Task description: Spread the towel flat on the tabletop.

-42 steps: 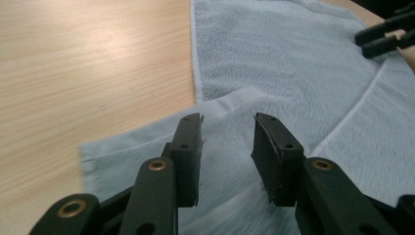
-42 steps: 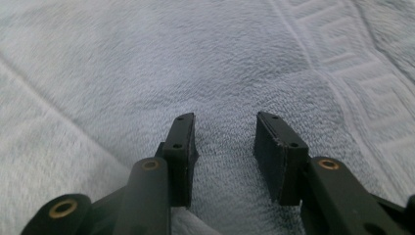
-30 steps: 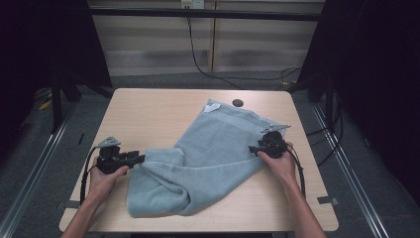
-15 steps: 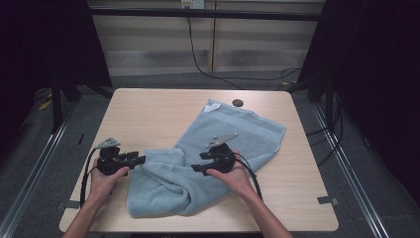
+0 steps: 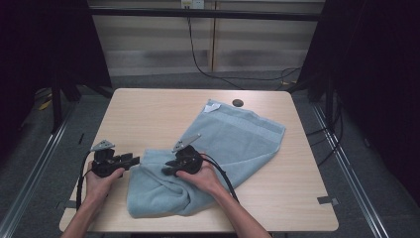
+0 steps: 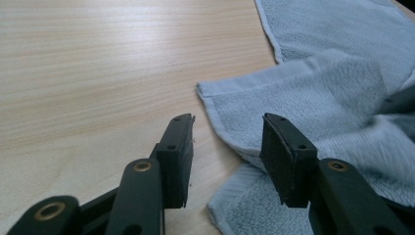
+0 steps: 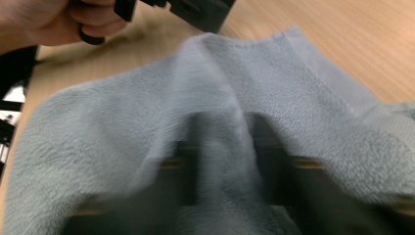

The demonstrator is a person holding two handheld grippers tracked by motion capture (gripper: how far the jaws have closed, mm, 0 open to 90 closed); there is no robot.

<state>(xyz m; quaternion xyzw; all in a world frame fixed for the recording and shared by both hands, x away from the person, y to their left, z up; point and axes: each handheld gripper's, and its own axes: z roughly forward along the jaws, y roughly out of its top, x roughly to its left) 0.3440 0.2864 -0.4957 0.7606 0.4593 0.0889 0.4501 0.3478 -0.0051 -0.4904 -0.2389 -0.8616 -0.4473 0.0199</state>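
Note:
A light blue towel lies rumpled across the wooden table, its near-left part bunched up. My right gripper rests on that bunched part, pointing left. Its jaws have just been closing, and in the blurred right gripper view they pinch a raised ridge of towel at the gripper. My left gripper sits at the towel's left edge. Its jaws have just opened a little and stand open over a hemmed towel corner, the pads clear of the cloth.
A white label is on the towel's far corner, beside a dark round hole in the tabletop. Bare wood runs along the table's far left and right sides. Cables trail from both grippers toward the near edge.
My right gripper has travelled left from the towel's right edge to its bunched middle and closed on a fold. The left gripper has stayed put.

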